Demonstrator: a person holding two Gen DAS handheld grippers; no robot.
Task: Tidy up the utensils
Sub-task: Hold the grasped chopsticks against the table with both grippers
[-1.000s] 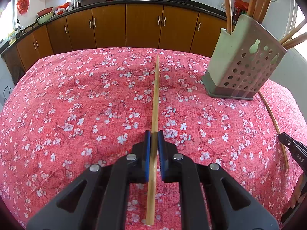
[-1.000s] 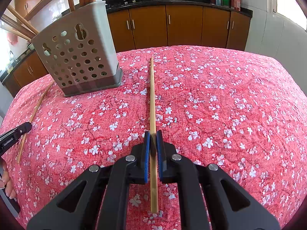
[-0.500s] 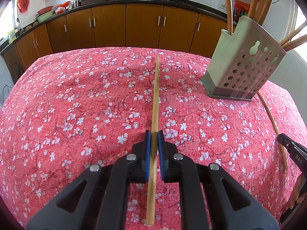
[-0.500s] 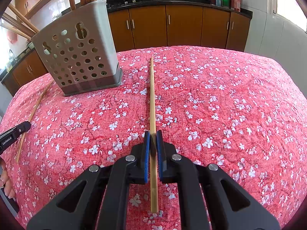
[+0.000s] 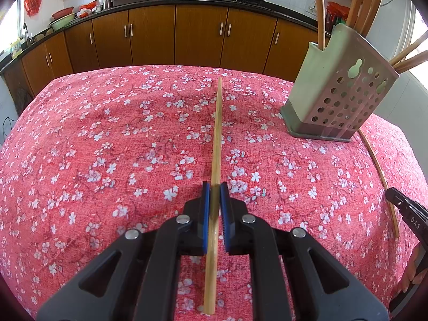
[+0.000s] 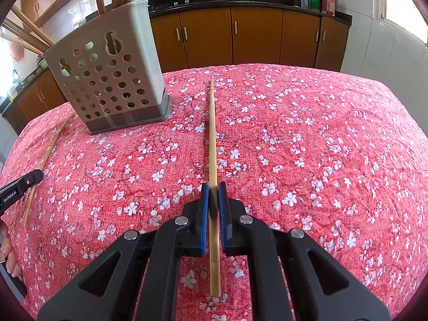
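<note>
A: Where are the chopsticks?

B: One bamboo chopstick (image 5: pixel 217 144) sits clenched in the left gripper (image 5: pixel 214 190), its tip pointing far across the red floral tablecloth (image 5: pixel 107 144). A second chopstick (image 6: pixel 212 139) is gripped the same way by the right gripper (image 6: pixel 213 188).

A: And loose ones?

B: A third chopstick (image 5: pixel 379 174) lies on the cloth between the two grippers, just near the perforated grey holder (image 5: pixel 339 101).

A: What's in the holder?

B: Several chopsticks stand in it, leaning. It stands on the cloth, to the right in the left view, to the left in the right view. Brown cabinets (image 6: pixel 256 34) run along the far wall.
</note>
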